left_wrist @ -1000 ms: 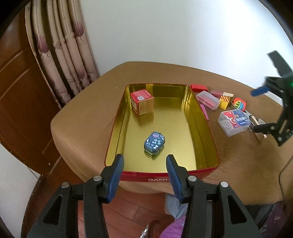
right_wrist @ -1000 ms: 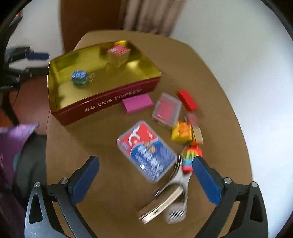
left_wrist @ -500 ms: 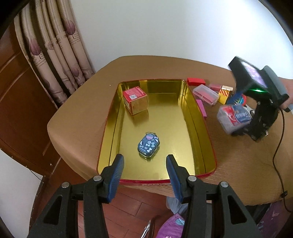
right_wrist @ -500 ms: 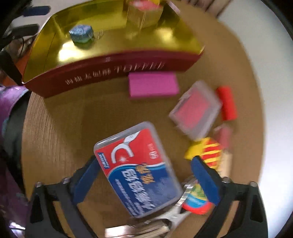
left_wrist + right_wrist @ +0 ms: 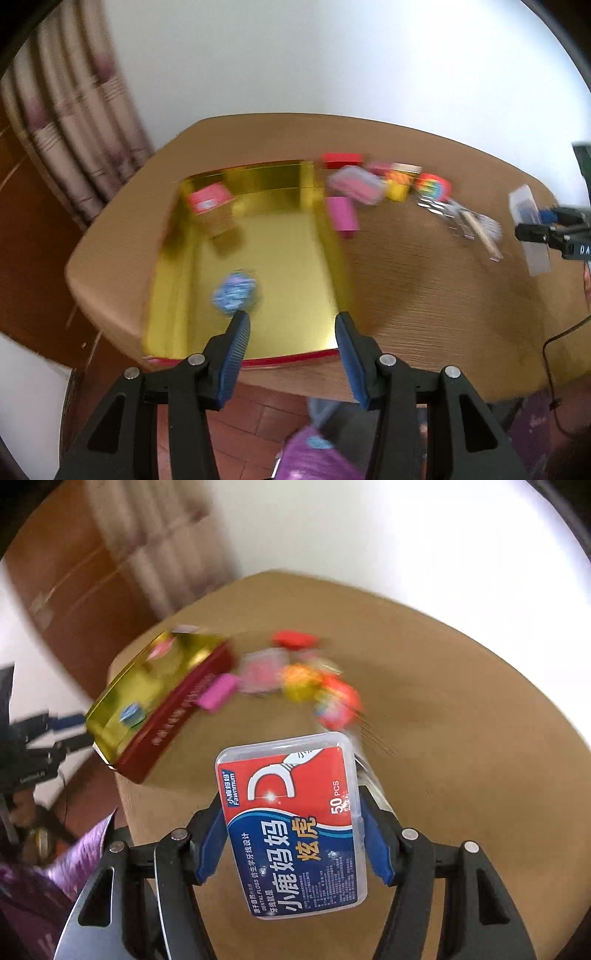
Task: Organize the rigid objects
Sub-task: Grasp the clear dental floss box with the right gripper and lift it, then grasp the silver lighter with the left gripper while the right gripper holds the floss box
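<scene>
Now my right tongs (image 5: 291,834) have just closed on the floss box (image 5: 291,823) and carry it clear of the table (image 5: 461,709). My left tongs (image 5: 291,332) hang half-open and empty over the gold tin (image 5: 288,266) at ten o'clock, the box's likely destination.

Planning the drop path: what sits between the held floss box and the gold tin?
Right wrist view: mostly bare tabletop between the floss box in the right gripper and the tin. A pink block lies against the tin's red wall, off to one side.
</scene>
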`<state>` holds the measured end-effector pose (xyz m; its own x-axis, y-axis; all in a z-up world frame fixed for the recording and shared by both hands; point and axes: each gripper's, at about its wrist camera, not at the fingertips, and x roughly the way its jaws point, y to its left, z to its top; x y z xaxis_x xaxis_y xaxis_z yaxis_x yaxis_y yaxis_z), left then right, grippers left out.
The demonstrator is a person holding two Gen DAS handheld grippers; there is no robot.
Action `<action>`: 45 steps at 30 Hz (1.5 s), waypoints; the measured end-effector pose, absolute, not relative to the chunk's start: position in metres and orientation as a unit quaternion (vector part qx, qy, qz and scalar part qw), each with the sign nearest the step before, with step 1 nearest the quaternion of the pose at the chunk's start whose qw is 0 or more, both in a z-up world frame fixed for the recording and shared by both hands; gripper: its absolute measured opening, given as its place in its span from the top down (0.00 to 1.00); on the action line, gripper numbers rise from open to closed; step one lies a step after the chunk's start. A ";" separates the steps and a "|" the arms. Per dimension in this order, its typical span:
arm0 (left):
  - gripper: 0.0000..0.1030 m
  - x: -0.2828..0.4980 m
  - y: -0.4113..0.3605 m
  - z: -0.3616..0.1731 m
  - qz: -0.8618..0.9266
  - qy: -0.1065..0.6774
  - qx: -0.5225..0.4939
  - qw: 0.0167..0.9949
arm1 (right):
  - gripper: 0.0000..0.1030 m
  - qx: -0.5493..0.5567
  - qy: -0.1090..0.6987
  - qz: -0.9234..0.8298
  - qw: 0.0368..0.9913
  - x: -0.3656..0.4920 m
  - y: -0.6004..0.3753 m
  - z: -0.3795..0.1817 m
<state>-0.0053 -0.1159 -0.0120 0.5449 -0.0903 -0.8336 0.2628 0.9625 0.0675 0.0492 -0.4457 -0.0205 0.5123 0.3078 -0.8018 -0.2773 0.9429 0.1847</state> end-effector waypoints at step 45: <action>0.80 0.084 -0.324 -0.090 -0.211 0.629 -0.027 0.748 | 0.43 0.167 0.436 0.086 0.880 -0.040 -0.577 -0.098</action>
<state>0.0845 -0.3238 -0.0899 0.1204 -0.3494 -0.9292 0.2824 0.9094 -0.3054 -0.0395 -0.5771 -0.0979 0.6049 0.2968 -0.7389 -0.0056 0.9295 0.3688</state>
